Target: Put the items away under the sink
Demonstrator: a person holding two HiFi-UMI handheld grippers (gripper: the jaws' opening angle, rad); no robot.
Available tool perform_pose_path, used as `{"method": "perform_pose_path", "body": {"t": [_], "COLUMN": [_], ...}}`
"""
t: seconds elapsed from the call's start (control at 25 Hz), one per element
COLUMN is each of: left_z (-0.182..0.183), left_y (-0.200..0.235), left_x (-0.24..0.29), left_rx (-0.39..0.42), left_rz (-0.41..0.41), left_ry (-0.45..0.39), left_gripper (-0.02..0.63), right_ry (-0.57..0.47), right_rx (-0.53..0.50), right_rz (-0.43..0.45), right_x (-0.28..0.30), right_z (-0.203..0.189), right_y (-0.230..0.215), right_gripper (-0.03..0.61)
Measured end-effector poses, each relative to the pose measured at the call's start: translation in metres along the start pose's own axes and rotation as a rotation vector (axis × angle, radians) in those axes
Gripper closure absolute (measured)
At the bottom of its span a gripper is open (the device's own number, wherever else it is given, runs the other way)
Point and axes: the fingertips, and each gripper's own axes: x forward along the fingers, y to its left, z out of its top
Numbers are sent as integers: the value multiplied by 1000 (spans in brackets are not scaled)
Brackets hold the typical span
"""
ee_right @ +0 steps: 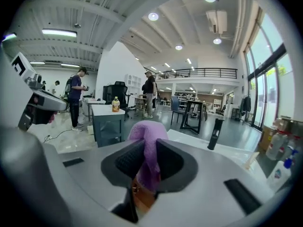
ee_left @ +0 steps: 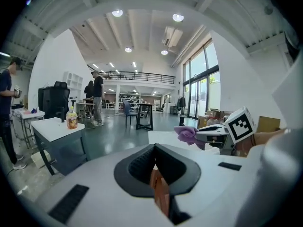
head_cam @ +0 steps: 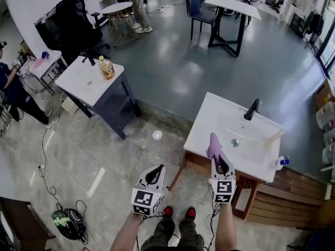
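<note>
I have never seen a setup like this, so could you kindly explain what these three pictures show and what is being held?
A person holds a two-jaw gripper in each hand; there is no robot. One picture comes from a camera on the person's head, looking down; the other two from cameras riding on the grippers. The left gripper has its jaws together, empty. The right gripper pinches a purple cloth near the front of a white sink unit, which carries a black faucet; a spray bottle stands at its corner.

Head view looks steeply down; both gripper views face outward across the room, sharing the side table (head_cam: 78,80).
</note>
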Motion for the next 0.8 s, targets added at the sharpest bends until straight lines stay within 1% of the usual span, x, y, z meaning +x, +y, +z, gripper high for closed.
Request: {"method": "perform_pose_path", "body": {"t": [0.24,0.4,0.6,0.8], "left_z": [25,36,34,17], "left_y": [-35,-61,-93,-117], "left_x": [-2,-3,0,4], "left_rx": [52,82,108,113], "left_rz": [-110,-186,-281,-349], "left_ry": [-36,-52,-58,-36], "left_gripper": [607,607,607,607], "right_ry": [-65,-86,-75,-43], "right_rx": [45,66,96,125], "right_rz": [-101,-165,-237,-278], "right_x": [-60,-98,-139,-166], "right_z": [20,21,0,-29], "right_y": [-14,-21,-25,-23], "right_gripper": [488,488,488,488]}}
